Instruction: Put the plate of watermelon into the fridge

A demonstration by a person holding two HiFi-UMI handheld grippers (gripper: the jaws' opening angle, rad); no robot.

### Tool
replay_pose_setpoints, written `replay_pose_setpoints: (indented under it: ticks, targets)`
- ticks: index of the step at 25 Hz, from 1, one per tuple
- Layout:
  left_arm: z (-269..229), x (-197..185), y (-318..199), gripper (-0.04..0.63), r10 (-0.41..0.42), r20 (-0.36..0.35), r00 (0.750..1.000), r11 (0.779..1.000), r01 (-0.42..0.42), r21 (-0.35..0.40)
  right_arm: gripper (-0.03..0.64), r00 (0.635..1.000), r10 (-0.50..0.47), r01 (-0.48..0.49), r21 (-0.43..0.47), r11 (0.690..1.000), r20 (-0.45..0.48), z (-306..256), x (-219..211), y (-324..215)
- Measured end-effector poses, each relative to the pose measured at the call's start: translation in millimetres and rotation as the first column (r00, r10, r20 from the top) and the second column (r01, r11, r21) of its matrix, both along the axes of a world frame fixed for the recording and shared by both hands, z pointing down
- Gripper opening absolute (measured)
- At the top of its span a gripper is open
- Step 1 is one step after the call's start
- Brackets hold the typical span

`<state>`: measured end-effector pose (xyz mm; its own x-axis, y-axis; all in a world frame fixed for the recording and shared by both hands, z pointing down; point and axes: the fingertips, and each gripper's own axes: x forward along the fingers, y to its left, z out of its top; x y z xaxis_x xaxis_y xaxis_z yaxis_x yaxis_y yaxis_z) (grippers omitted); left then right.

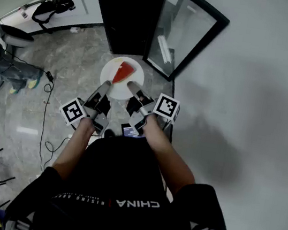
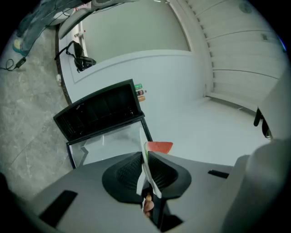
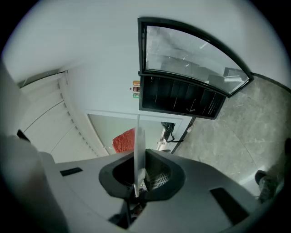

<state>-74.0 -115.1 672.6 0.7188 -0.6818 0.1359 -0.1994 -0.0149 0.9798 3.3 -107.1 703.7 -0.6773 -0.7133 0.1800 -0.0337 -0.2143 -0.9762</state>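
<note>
We see a round white plate point(image 1: 109, 73) with one red, green-rinded watermelon wedge point(image 1: 123, 73), upper centre of frame, before the black fridge point(image 1: 129, 12). Left gripper point(image 1: 105, 85) and right gripper point(image 1: 131, 87) both clamp its rim.

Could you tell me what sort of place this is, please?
Probably a sparse office or lab room: a black fridge with an open glass door stands by bare white walls, on a grey stone-tiled floor with a trailing cable.
</note>
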Motion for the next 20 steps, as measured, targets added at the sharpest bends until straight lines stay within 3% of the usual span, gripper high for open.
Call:
replay_pose_setpoints:
  ticks: [4, 20]
  targets:
    - [-3.3, 1.8, 2.1, 0.048, 0.009, 0.004, 1.000, 1.000, -0.009, -0.004, 0.031, 1.000, -0.006, 0.007, 0.041, 0.999, -0.014, -8.5, 1.6, -1.5]
    - [0.7, 3.5, 2.2, 0.048, 0.031, 0.004, 1.000, 1.000, -0.031, -0.002, 0.031, 1.000, -0.005, 0.005, 0.030, 1.000, -0.016, -2.8, 1.6, -0.7]
